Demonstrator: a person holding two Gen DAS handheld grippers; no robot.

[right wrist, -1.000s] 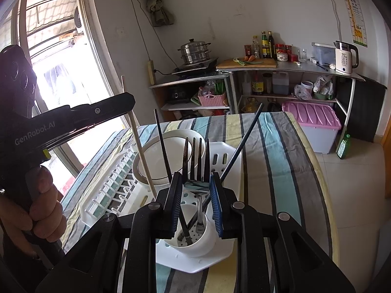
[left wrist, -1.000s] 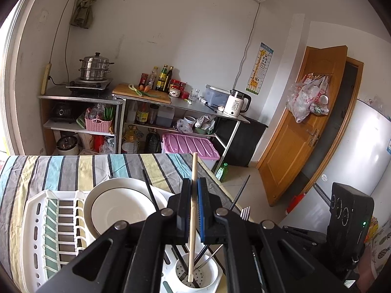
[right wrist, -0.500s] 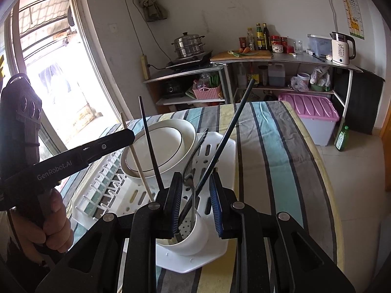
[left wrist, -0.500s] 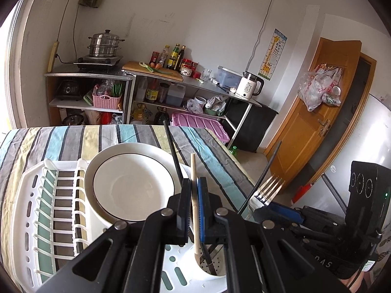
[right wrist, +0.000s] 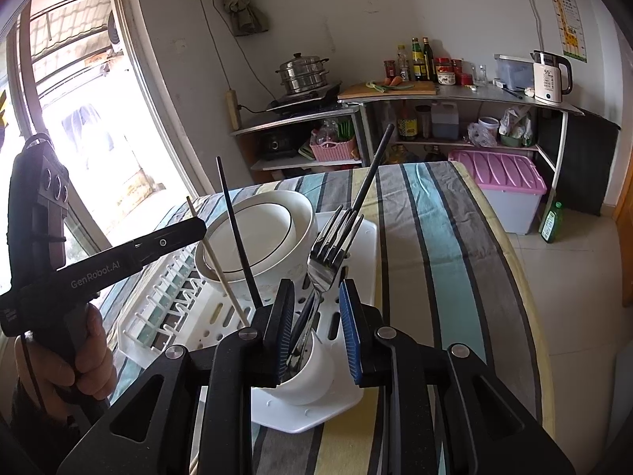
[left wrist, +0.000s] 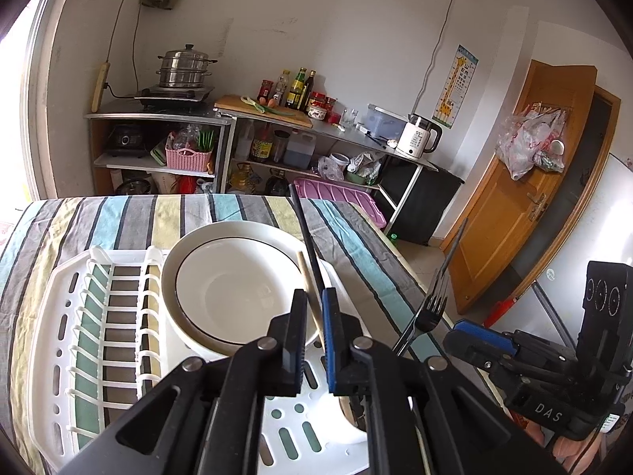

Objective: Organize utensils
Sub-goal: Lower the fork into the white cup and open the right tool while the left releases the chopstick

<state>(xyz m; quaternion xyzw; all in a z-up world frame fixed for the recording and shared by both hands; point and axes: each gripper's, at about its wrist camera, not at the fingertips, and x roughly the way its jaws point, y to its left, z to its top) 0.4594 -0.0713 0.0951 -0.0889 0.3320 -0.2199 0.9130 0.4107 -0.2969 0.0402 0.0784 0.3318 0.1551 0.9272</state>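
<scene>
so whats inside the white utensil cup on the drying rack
Standing in the white cup: a fork, two black chopsticks and a wooden chopstick that the left gripper holds. The cup's bottom is hidden by its wall and the gripper fingers.

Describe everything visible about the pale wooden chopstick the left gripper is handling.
The wooden chopstick is a slim, pale, bare-wood stick with a blunt top end. It stands steeply, leaning slightly, clamped between the pads of the left gripper, with its top just above them in front of the white bowl. In the right wrist view it slants down toward the white utensil cup beside a black chopstick; its lower end is hidden.
</scene>
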